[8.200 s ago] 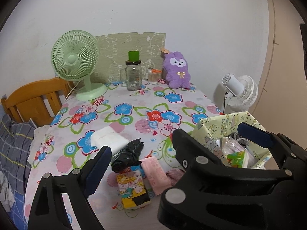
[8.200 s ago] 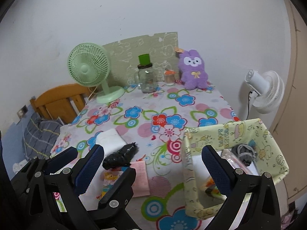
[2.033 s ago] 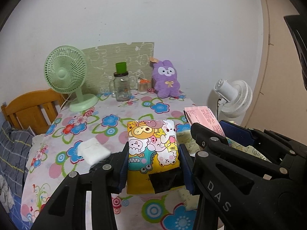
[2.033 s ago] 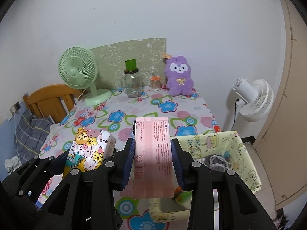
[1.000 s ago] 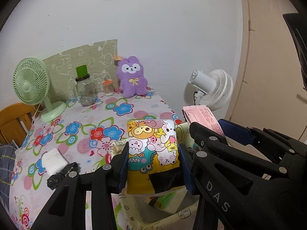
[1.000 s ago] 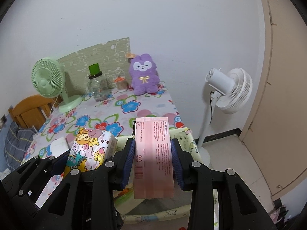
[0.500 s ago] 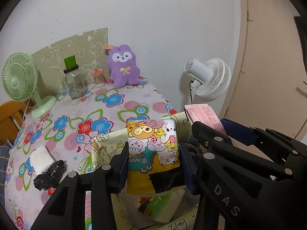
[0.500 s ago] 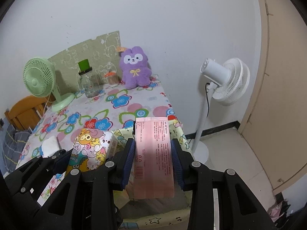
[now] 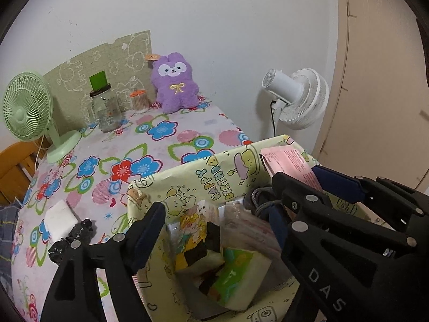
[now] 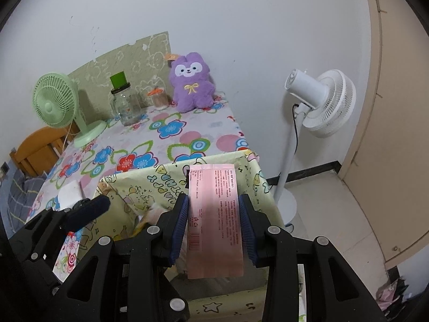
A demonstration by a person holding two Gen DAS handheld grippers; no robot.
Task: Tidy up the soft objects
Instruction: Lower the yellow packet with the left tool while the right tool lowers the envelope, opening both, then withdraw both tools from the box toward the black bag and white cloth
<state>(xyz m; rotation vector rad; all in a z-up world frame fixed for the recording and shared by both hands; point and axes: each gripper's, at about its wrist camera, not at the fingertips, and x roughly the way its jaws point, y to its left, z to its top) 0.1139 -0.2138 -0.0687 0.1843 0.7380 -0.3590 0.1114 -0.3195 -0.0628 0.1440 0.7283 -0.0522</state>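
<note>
The left claw [image 9: 214, 233] is held over the pale yellow cartoon-printed fabric bin [image 9: 214, 171] at the tabletop [image 9: 166, 145] edge; its jaws have just been opening and stand released. The yellow cartoon-printed soft tissue pack [image 9: 197, 234] is seen below them, free of the pads, resting inside the bin on a green-and-white packet [image 9: 238, 276], presumably dropped there for sorting. The right claw [image 10: 214, 230] is clenched on the flat pink printed packet [image 10: 214, 214], held upright above the same bin, judged to be next for release. A white folded pad [image 9: 57, 218] and a crumpled black plastic bag [image 9: 71, 240] are left on the tabletop.
</note>
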